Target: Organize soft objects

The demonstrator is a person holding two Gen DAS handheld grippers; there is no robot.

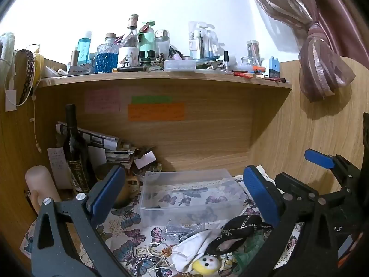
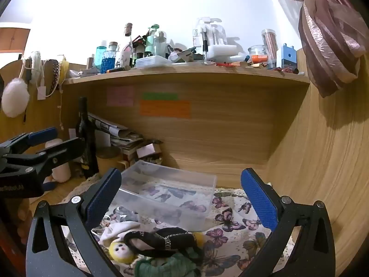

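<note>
The left claw (image 1: 184,191) stood spread wide and empty, its blue pads framing the heap at six o'clock; the right claw (image 2: 182,196) was likewise spread with nothing between its pads, hovering over the same heap. Directly beneath lay the soft things in a loose tangle: a black knitted band with pale stitching (image 2: 161,240) draped over a white crumpled cloth (image 1: 191,249), a small yellow plush face with dark eyes (image 2: 121,251) peeping out beside it, and a green woolly piece (image 2: 170,265) at six o'clock. All looked light, limp and unbreakable, likely to sag and drag neighbours along, so a pinch on a raised fold or the band's upper loop seemed best. At twelve o'clock from the heap, just beside it, sat a clear rectangular plastic tub (image 1: 191,196), apparently empty and the probable destination. Everything rested on a butterfly-printed cloth (image 2: 233,226) covering the bench, hemmed by wooden panels, with a dark wine bottle (image 1: 76,154) at ten o'clock and a cluttered wooden shelf (image 1: 161,78) above.
</note>
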